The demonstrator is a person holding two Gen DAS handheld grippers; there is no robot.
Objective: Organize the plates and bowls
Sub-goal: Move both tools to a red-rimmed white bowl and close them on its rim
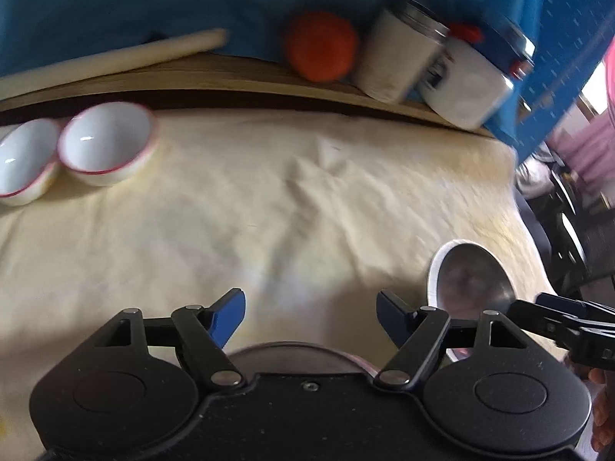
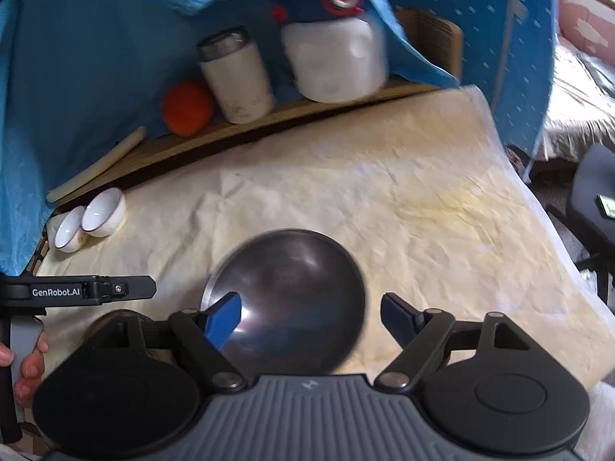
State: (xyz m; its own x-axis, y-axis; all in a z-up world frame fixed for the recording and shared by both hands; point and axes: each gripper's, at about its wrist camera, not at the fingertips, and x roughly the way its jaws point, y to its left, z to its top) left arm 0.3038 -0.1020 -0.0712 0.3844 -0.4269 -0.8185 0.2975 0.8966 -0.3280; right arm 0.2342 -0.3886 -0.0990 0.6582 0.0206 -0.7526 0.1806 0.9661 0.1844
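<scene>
Right gripper (image 2: 311, 317) spread wide, empty | steel plate (image 2: 286, 299) lay on cloth directly ahead between its jaws, nearer this hand | left gripper (image 1: 311, 317) also released, possibly over another plate | bowls (image 2: 90, 217) far-left

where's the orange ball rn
The orange ball sits on the wooden ledge at the back, just left of the white tumbler; in the left wrist view it appears top centre.

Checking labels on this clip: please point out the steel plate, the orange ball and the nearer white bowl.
steel plate (image 2: 292, 288): right wrist view, centre of its dished surface.
orange ball (image 2: 187, 108): right wrist view, middle of its front.
nearer white bowl (image 1: 107, 138): left wrist view, inside of the red-rimmed bowl.
</scene>
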